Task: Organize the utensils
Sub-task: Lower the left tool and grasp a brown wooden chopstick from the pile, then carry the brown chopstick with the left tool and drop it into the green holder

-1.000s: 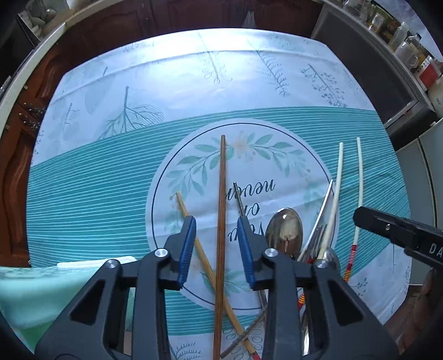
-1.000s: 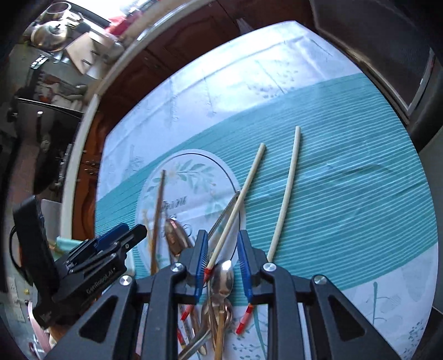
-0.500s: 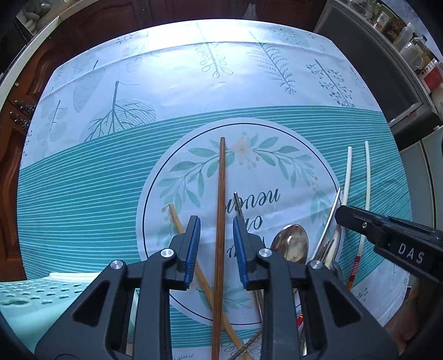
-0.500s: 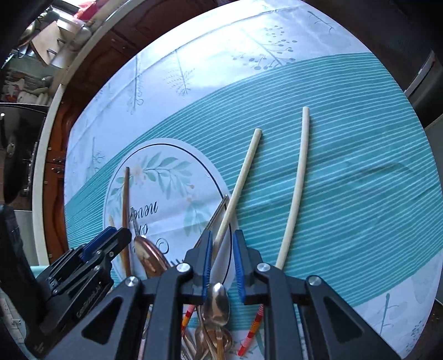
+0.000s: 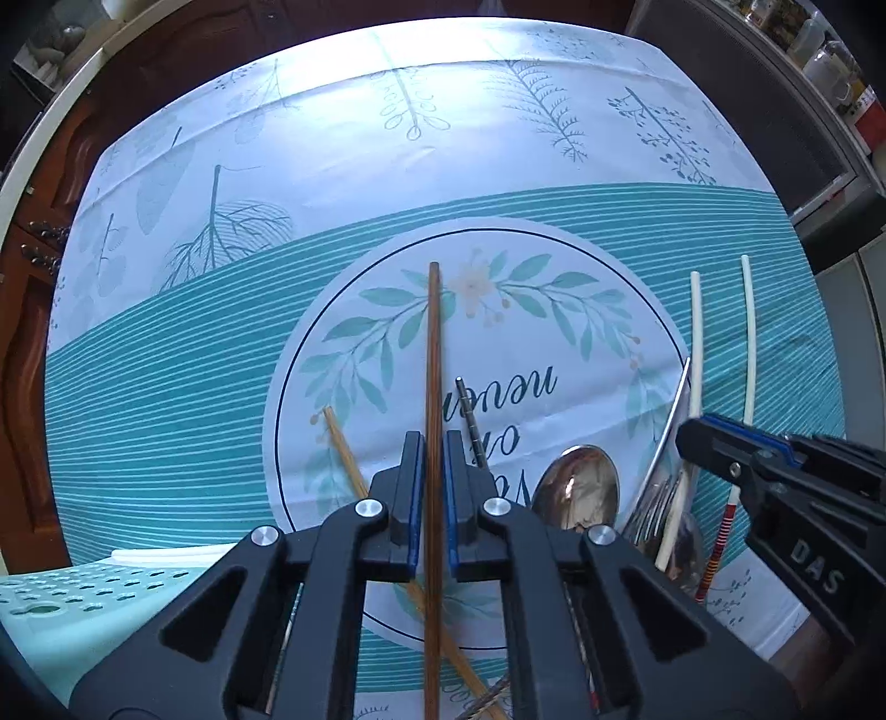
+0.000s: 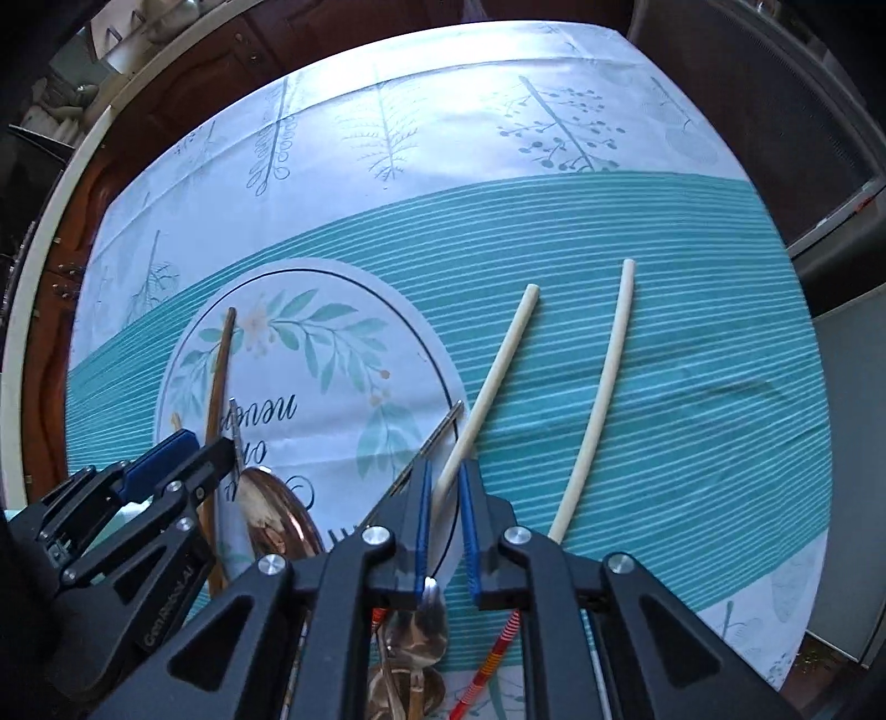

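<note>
A dark brown chopstick (image 5: 433, 343) lies along the round print of the tablecloth. My left gripper (image 5: 433, 443) points down at it and is shut on it, both blue pads against its sides. Beside it lie a light bamboo chopstick (image 5: 343, 448) and a thin metal chopstick (image 5: 470, 415). My right gripper (image 6: 446, 468) straddles a white chopstick (image 6: 501, 365). Its jaws are closing, with a gap still showing beside the stick. A second white chopstick (image 6: 603, 387) lies to the right. A spoon (image 5: 578, 487) and forks (image 5: 653, 509) are piled between the grippers.
A mint-green perforated basket (image 5: 66, 592) stands at the lower left by the left gripper. The tablecloth (image 5: 387, 166) covers the table, with dark wooden cabinets behind. Another spoon (image 6: 415, 631) lies under the right gripper. Jars stand on a counter (image 5: 819, 50) at the far right.
Both grippers came down closer to the table. The left jaws narrowed and closed on the brown chopstick. The right gripper shifted over the white chopstick and its jaws narrowed.
</note>
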The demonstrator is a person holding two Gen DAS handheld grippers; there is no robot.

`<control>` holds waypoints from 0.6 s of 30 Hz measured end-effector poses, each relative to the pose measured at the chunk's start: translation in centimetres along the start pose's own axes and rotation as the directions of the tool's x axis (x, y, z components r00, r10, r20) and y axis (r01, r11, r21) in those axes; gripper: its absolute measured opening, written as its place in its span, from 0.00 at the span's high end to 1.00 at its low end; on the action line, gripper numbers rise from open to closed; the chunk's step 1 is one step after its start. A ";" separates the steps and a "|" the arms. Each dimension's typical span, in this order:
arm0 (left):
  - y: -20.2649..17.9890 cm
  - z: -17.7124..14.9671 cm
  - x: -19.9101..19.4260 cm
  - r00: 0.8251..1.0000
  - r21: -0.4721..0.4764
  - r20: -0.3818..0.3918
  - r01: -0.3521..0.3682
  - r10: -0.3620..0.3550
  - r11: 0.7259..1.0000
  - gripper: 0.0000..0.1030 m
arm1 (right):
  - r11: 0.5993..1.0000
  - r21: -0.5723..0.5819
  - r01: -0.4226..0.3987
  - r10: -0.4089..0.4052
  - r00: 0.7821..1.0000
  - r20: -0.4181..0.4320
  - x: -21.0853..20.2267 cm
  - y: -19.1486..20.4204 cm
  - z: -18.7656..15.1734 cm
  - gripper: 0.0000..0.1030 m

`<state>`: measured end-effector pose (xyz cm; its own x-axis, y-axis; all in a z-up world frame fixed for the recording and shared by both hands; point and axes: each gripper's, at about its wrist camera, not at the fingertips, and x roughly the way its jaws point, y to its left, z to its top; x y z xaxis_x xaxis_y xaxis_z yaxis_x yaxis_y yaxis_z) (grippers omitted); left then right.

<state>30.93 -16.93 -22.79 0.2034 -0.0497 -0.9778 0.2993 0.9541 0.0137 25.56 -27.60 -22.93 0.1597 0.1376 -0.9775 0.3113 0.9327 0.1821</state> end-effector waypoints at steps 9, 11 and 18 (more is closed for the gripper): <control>1.4 -2.3 -2.2 0.994 -0.046 0.100 0.057 -0.052 0.997 0.96 | 0.981 0.031 -0.189 0.189 0.982 0.030 -2.4 -2.7 -1.9 0.94; 1.5 -3.1 -3.7 0.986 -0.041 0.157 0.065 -0.058 0.997 0.96 | 0.977 0.020 -0.213 0.212 0.976 0.048 -3.3 -2.9 -2.4 0.94; 1.7 -6.7 -10.4 0.923 -0.003 0.376 0.087 -0.079 0.996 0.96 | 0.951 -0.080 -0.299 0.308 0.939 0.151 -7.0 -3.0 -4.4 0.95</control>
<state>23.05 -12.86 -14.02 0.5146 -0.2328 -0.8253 0.3127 0.9471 -0.0721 19.36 -29.89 -17.07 0.3871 0.3663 -0.8461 0.1737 0.8723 0.4571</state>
